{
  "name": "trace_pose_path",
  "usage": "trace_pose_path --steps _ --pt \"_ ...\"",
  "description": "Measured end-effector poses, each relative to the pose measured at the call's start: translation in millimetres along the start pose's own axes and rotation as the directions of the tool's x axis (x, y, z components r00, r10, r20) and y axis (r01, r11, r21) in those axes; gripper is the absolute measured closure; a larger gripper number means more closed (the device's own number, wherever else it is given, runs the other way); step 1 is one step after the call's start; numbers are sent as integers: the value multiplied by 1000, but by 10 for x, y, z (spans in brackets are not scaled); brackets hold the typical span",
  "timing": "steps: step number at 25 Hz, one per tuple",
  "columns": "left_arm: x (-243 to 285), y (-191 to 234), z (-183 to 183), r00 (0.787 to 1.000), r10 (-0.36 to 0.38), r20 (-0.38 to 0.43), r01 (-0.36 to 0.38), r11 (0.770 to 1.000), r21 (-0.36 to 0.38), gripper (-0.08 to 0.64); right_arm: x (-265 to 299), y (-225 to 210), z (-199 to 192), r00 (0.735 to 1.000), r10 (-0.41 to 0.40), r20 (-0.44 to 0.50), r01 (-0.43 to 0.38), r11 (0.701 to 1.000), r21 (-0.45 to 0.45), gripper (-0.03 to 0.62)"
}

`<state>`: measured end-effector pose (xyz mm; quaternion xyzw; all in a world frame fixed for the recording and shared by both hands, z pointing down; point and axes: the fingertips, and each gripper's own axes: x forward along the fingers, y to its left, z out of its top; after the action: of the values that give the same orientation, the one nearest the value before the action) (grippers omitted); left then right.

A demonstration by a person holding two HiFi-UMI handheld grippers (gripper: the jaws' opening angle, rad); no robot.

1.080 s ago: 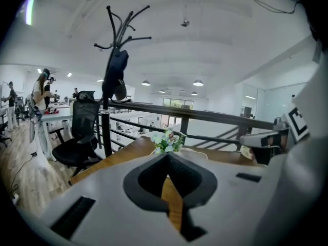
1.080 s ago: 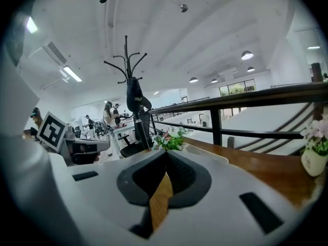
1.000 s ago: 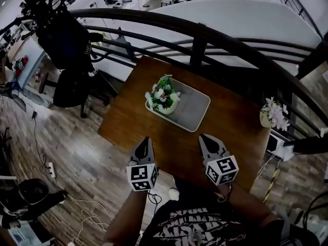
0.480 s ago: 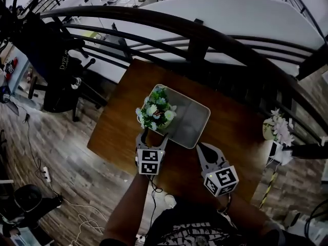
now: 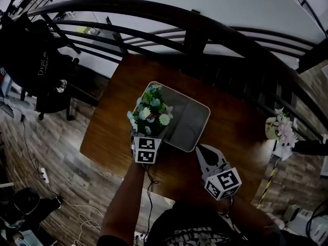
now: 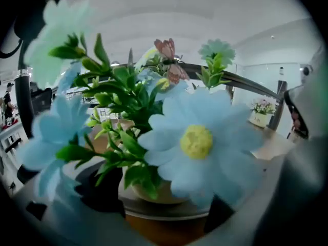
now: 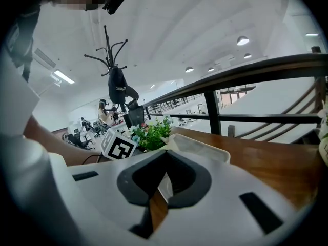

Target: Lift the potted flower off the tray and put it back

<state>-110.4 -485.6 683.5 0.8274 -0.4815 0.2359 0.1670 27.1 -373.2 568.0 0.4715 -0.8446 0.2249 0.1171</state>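
Potted flower: upright in the left end of the tray, close against the near-left rim, blooms overhanging that rim.
Tray: pale, round-cornered, lying askew at mid table; floor bare across its right half.
Left gripper: at the tray's near-left edge, tips under the foliage; jaws spread wide, just been opening, pot between them, pads not seen pressing.
Right gripper: jaws together, tips just short of the tray's near-right corner, not touching it.
Open room: bare wood right of the tray and along the near edge; only a narrow strip left of the potted flower before the table's drop.
Railing: dark, just beyond the far edge.
Small flower pot: near the table's right edge, well apart from the tray.
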Motion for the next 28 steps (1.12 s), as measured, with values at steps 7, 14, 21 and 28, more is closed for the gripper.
trace_pose_path --steps 7,14,21,28 --pt "244 -49 -18 1000 13 8 -13 1000 8 74 176 -119 28 1000 3 3 -3 1000 -3 594" --pt "278 -28 5 1000 18 18 -19 999 27 74 271 -131 90 1000 7 18 -7 1000 8 594" --pt "50 4 33 997 59 41 -60 998 26 74 250 -121 150 999 0 34 0 1000 1 594" --pt "-625 -34 120 992 98 77 -97 995 -17 74 158 13 186 999 4 44 -3 1000 -20 594"
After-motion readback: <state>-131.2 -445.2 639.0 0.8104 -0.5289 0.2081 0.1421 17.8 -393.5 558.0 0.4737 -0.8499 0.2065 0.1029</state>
